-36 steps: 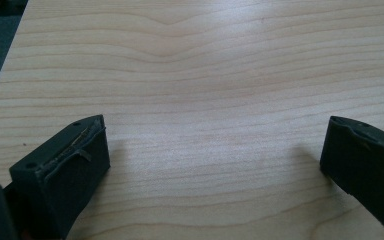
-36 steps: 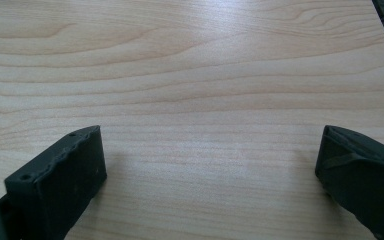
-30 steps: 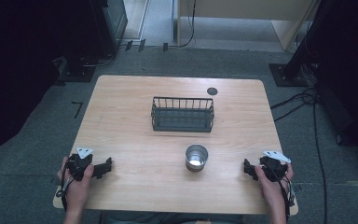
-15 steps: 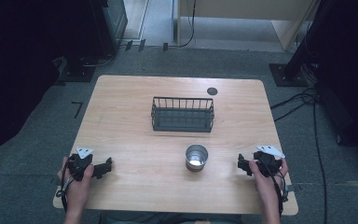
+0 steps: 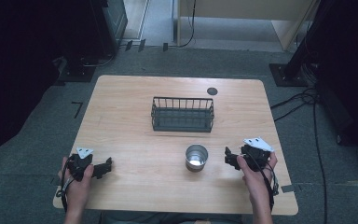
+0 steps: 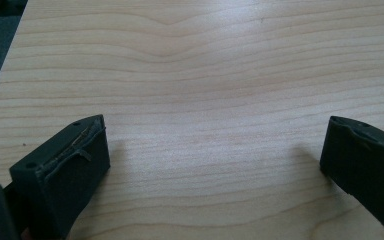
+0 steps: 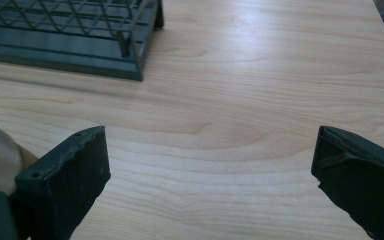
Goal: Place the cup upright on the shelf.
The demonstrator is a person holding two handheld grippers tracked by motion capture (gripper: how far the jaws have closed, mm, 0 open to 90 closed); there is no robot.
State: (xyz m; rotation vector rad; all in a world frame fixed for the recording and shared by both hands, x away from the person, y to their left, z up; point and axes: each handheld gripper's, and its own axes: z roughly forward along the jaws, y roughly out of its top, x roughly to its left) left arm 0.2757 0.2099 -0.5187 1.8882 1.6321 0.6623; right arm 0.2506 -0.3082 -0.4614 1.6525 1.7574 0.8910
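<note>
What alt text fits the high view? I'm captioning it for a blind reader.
A metal cup stands on a wooden table with the right gripper open beside it. A dark wire basket sits behind, and the left gripper rests at the near left.

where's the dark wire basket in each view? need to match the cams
High view: dark wire basket stands mid-table, beyond the round metal cup.
Left gripper view: not in it; bare wood between the jaws.
Right gripper view: the basket's corner sits top left.
Shared landmark: the light wood-grain tabletop, also in the left gripper view and the right gripper view.
</note>
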